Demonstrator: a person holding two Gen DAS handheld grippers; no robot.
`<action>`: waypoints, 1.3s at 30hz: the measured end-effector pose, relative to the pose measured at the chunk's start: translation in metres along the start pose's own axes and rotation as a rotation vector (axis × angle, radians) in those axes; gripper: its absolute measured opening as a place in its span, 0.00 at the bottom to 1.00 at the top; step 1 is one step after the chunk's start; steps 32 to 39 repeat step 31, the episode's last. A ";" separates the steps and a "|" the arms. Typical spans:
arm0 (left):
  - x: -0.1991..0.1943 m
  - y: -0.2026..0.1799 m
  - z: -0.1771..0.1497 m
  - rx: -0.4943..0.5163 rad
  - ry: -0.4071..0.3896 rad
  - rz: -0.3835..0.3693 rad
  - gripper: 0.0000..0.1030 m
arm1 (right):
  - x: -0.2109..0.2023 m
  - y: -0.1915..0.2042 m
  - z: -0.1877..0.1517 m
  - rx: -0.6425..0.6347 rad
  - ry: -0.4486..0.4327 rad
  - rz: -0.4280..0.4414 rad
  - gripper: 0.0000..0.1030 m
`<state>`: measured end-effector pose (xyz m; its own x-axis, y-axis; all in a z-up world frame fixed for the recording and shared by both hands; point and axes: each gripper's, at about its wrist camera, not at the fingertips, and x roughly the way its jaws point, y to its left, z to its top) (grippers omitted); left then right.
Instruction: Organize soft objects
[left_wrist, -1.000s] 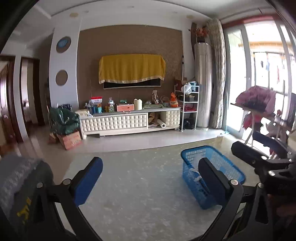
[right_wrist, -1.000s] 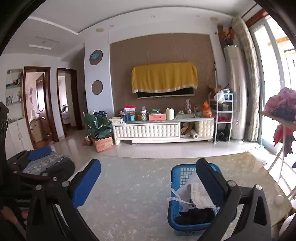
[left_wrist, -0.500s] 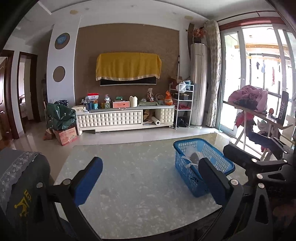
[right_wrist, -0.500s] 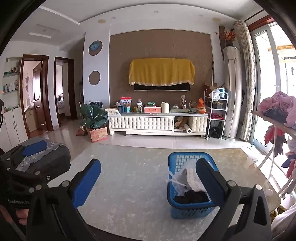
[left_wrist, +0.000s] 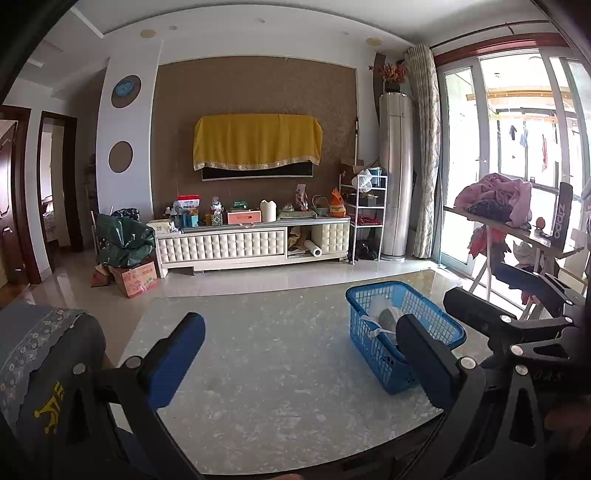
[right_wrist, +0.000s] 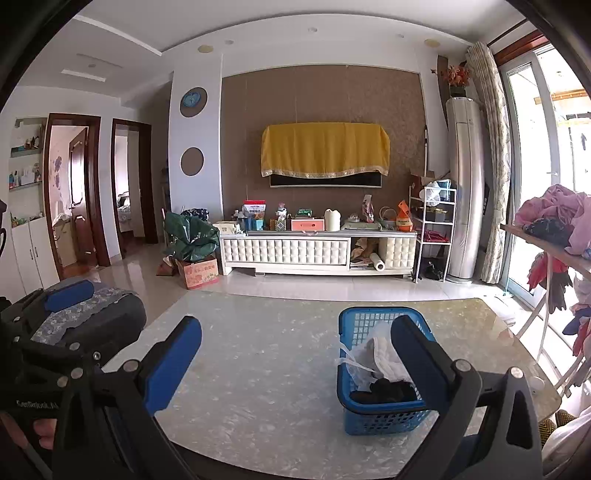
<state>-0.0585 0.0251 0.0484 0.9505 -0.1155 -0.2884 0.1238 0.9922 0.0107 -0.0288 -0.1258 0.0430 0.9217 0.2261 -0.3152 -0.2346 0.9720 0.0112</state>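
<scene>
A blue plastic basket (left_wrist: 360, 317) (right_wrist: 384, 415) stands on the right side of the marble table (left_wrist: 280, 350) (right_wrist: 266, 354). It holds a white cloth (right_wrist: 386, 356), a clear plastic bag (right_wrist: 352, 365) and a dark soft item (right_wrist: 391, 391). My left gripper (left_wrist: 299, 354) is open and empty, held over the table's near edge, left of the basket. My right gripper (right_wrist: 299, 354) is open and empty, its right finger in front of the basket. The right gripper also shows at the right of the left wrist view (left_wrist: 517, 306), and the left gripper shows at the left of the right wrist view (right_wrist: 55, 306).
A chair back with a grey patterned cover (left_wrist: 40, 354) (right_wrist: 81, 314) stands at the table's left. A rack with pink and dark clothes (left_wrist: 495, 203) (right_wrist: 557, 218) stands to the right by the glass doors. A TV cabinet (right_wrist: 317, 251) lines the far wall.
Both grippers have pulled back and risen from the table; the basket now looks smaller and farther, and the table's near edge has come into view. Both stay open and empty.
</scene>
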 end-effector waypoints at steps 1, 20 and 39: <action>-0.002 0.000 0.000 0.000 -0.002 0.002 1.00 | -0.002 0.000 -0.002 -0.001 -0.001 0.001 1.00; -0.003 0.003 -0.001 -0.018 0.022 -0.007 1.00 | -0.005 0.003 -0.005 -0.005 0.012 -0.004 1.00; -0.001 0.006 -0.003 -0.040 0.027 0.009 1.00 | -0.005 0.006 -0.006 -0.012 0.025 -0.004 1.00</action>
